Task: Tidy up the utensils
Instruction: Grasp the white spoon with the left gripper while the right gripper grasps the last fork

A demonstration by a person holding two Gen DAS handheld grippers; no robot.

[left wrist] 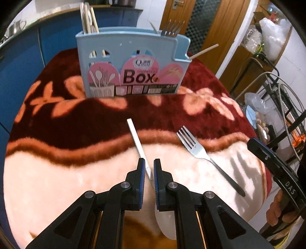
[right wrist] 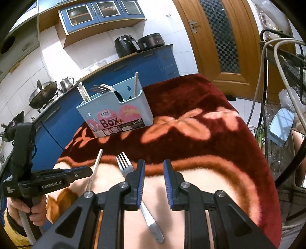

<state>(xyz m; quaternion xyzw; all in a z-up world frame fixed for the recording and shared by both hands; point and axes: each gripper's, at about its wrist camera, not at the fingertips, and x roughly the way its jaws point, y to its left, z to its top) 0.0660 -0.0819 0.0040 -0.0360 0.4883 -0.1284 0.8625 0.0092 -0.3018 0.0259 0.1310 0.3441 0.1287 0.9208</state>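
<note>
A light blue utensil box [left wrist: 132, 63] stands at the far side of the blanket-covered table; it also shows in the right wrist view [right wrist: 116, 113]. It holds forks [left wrist: 172, 28] and chopsticks [left wrist: 89, 18]. A white spoon [left wrist: 136, 139] lies on the blanket, its handle running between the jaws of my left gripper [left wrist: 149, 164], which are close around it but not clearly clamped. A metal fork [left wrist: 198, 151] lies to the right; in the right wrist view the fork [right wrist: 126, 166] passes under my right gripper [right wrist: 154, 166], which is open and empty.
The table carries a red and pink flowered blanket [left wrist: 191, 115]. Blue kitchen cabinets [right wrist: 133, 67] stand behind. A wire rack with cables [right wrist: 283, 76] stands at the right. A wooden door [right wrist: 220, 38] is at the back.
</note>
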